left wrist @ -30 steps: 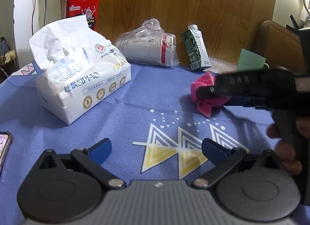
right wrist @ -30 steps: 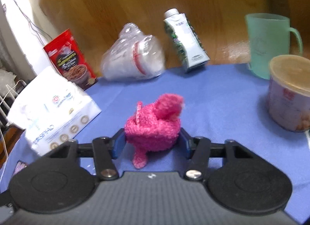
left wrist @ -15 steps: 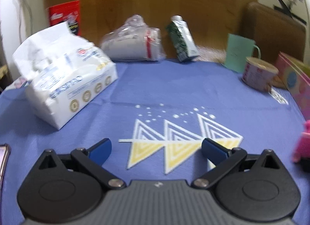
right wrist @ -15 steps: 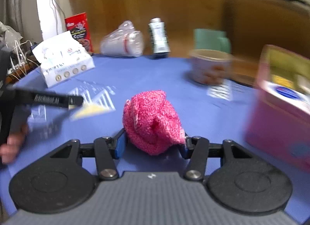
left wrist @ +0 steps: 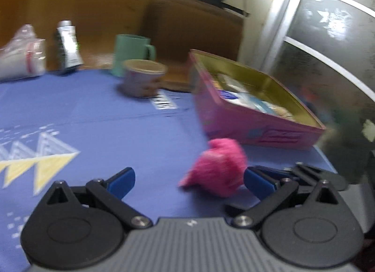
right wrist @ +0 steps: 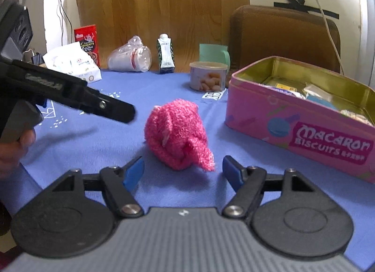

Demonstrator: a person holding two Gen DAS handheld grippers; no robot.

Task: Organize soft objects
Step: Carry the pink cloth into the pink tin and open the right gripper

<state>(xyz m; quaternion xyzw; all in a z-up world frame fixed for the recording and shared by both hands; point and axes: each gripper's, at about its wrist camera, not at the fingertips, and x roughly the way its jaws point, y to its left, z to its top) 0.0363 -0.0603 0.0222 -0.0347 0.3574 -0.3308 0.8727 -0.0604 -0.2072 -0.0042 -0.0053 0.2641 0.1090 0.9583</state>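
1. Fuzzy pink knitted bundle (right wrist: 178,134) lies released on the blue-clothed counter (right wrist: 117,145), beside the open pink biscuit tin (right wrist: 302,117).
2. Your right gripper (right wrist: 182,170) fingers have just spread; withdraw straight back.
3. Left gripper (left wrist: 187,178) fingers apart: centre them before closing.

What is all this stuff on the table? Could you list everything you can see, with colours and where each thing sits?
Fuzzy bundle: one, pink, on the cloth just ahead of the right gripper's open fingers.
Biscuit tin: one, pink, lid off, right side, packets inside.
Tablecloth: one, blue with yellow triangles.
Snack tub: one, pale, mid back.
Mug: one, green, behind the tub.
Drink carton: one, green and white, back centre.
Bagged cups: one clear bag, lying left of the carton.
Tissue pack: one, white, back left.
Snack pouch: one, red, behind the tissues.
Chair: one, brown, behind the table.
Left gripper: black, blue fingers, open.
Right gripper: same, open, touching nothing.
Hand: left edge, holding the left gripper.
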